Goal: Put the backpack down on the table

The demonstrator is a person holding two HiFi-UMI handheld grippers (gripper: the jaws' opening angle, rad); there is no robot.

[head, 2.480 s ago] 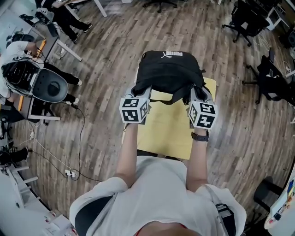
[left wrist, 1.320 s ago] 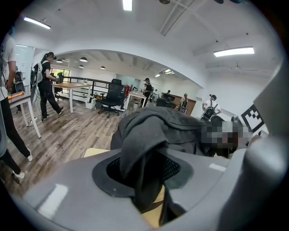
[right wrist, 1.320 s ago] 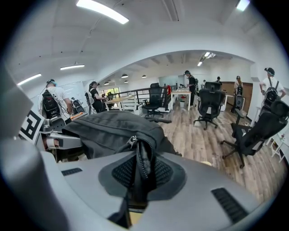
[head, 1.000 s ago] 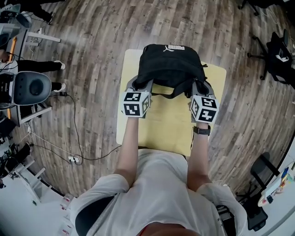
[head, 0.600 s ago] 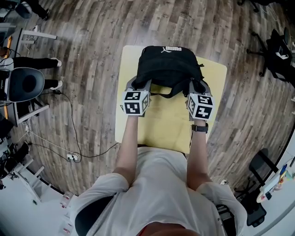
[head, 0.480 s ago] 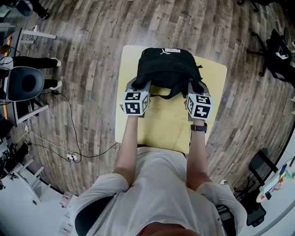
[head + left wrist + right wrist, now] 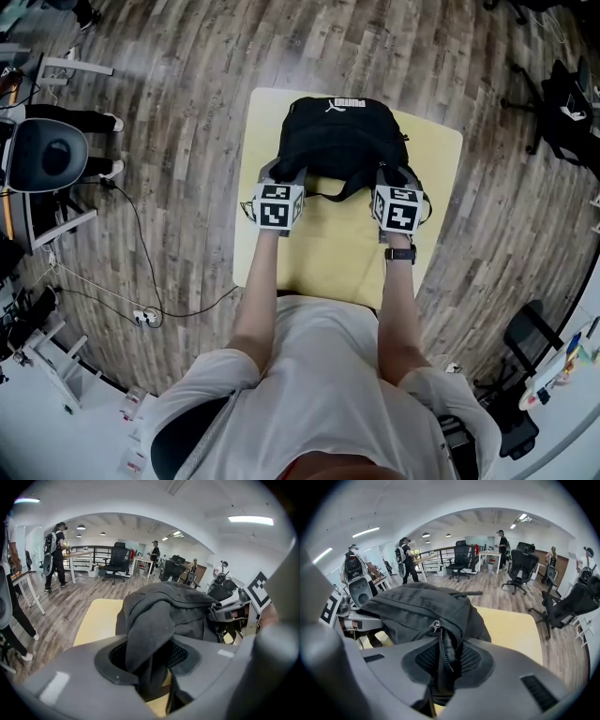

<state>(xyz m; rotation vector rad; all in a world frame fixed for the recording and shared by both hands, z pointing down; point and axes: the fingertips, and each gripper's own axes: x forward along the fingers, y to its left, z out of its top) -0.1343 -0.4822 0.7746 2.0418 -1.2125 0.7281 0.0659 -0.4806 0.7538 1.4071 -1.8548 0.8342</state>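
Observation:
A black backpack (image 7: 342, 136) sits over the far half of the yellow table (image 7: 328, 258); whether its bottom rests on the top I cannot tell. My left gripper (image 7: 283, 176) grips a fold of the bag's fabric (image 7: 154, 634) at its near left corner. Its jaws have just eased open a little, with the fabric still pressed between the pads. My right gripper (image 7: 397, 174) is shut on the zipper edge (image 7: 446, 653) at the near right corner. A strap (image 7: 342, 195) hangs between the two grippers.
The table stands alone on a wooden floor. A black chair (image 7: 45, 155) and a floor cable (image 7: 141, 253) lie to the left, and office chairs (image 7: 570, 103) to the right. People (image 7: 56, 555) stand by desks further back in the room.
Both grippers have sunk with the backpack, which now lies lower and squarely over the table's far half. The grips look the same.

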